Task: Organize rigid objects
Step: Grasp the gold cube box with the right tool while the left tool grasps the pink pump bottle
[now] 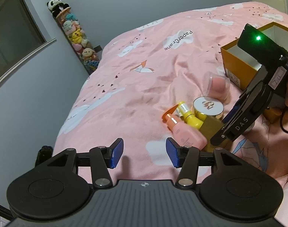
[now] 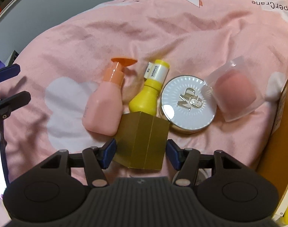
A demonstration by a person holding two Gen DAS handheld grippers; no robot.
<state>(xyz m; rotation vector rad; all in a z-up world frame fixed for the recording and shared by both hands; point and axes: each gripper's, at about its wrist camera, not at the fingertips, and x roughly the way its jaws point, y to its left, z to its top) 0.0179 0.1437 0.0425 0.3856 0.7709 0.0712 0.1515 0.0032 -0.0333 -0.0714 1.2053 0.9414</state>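
Pink cloud-print bedspread point(image 1: 144, 87) covers bed; grey wall behind, plush-toy column point(image 1: 75, 37) at far left. Left gripper point(image 1: 144, 152) hovers over bare quilt, blue pads apart, nothing between. Cluster on quilt, left to right: pink pump bottle point(image 2: 104, 104), yellow bottle point(image 2: 149, 96), round white compact point(image 2: 187, 104), clear case with pink sponge point(image 2: 234, 94). Right gripper point(image 2: 140, 151) clamped on gold carton point(image 2: 142, 141), carton in front of bottles. Open orange box point(image 1: 244, 64) at far right.
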